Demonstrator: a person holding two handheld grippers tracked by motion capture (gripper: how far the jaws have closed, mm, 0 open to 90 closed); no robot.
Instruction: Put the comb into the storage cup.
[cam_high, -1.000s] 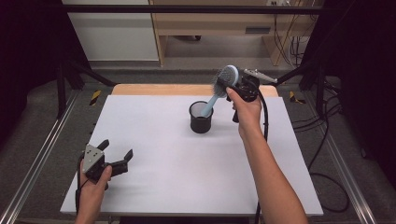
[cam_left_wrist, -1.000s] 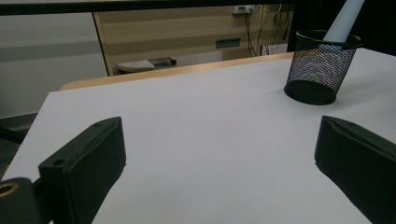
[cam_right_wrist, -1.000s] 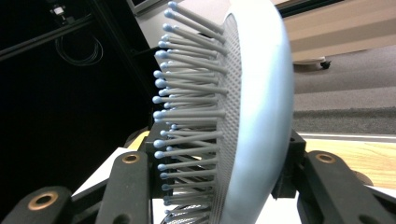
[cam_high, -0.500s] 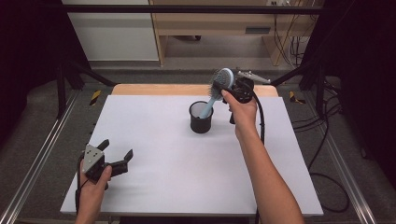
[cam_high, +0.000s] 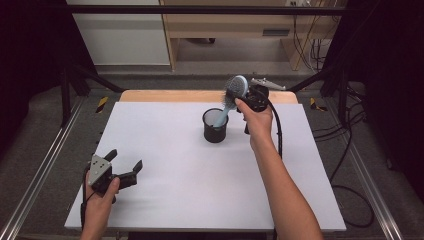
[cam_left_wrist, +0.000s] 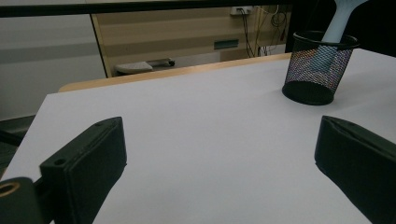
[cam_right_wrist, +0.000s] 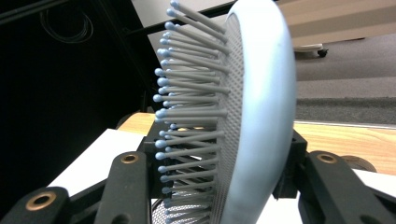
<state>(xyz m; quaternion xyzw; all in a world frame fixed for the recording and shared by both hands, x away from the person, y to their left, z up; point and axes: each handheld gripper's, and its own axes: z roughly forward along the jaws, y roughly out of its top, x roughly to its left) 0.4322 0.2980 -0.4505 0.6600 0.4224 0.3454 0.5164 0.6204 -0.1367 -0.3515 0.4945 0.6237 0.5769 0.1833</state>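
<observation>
**Hairbrush handle now down in the mesh cup**

Since a second ago the hairbrush (cam_high: 234, 95) has shifted toward the table's (cam_high: 165, 200) left and sunk a little; its handle tip now sits inside the black mesh cup (cam_high: 215, 126), near the far edge at the middle. Right gripper (cam_high: 248, 96) clamps the brush head, bristles to one side in its own view. Left gripper (cam_high: 121, 167) rests by the near left corner, jaws spread, nothing between them. Judgement: insertion is under way; release looks close.
</observation>
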